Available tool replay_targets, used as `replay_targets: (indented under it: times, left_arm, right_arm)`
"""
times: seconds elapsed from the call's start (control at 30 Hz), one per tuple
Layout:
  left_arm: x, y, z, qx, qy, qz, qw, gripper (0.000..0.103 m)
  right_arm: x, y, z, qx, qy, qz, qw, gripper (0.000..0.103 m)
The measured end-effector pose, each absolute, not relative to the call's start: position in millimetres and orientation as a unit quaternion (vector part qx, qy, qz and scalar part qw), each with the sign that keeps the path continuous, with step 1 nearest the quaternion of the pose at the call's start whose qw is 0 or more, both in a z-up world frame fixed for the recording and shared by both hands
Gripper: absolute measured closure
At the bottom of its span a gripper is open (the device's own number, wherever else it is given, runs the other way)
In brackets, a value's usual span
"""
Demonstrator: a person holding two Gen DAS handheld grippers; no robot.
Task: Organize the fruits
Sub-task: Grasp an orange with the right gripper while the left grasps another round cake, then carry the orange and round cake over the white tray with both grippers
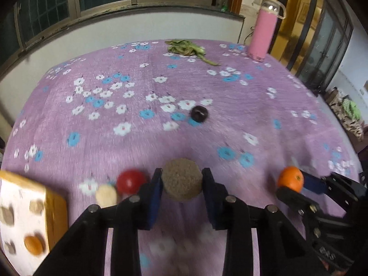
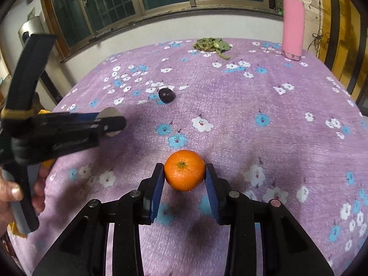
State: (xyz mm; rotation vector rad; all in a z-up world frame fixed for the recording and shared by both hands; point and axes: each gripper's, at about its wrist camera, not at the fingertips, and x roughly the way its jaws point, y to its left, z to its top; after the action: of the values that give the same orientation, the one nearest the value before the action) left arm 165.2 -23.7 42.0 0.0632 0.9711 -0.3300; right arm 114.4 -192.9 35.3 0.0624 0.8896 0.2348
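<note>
we hold brown kiwi [image 1: 181, 179] in left gripper [image 1: 181, 185] | orange [image 2: 184, 170] clamped in right gripper [image 2: 185, 179] | dark plum [image 2: 166, 95] beyond orange untouched | tomato [image 1: 130, 181] loose beside box [image 1: 27, 220] | sorting unfinished

The left gripper [image 1: 181, 181] was clamped on a brown fruit [image 1: 181, 179], both blue pads pressed to its sides; the right gripper [image 2: 185, 177], right of that fruit, pinched an orange [image 2: 184, 170]; the left hand [image 2: 13, 193] gripped its handle.
</note>
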Motion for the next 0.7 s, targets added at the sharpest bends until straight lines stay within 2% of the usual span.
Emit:
replay_targets:
  times: [0.33, 0.7]
  left_arm:
    - [75, -12, 53, 0.011, 0.462, -0.187, 0.867, 0.067]
    - [26, 25, 63, -0.025, 0.458, -0.186, 0.869, 0.067]
  right_arm:
    - [56, -193, 49, 0.027, 0.429, 0.091, 0.898, 0.068]
    - [0, -164, 39, 0.017, 0.455, 0.083, 0.887, 0.068]
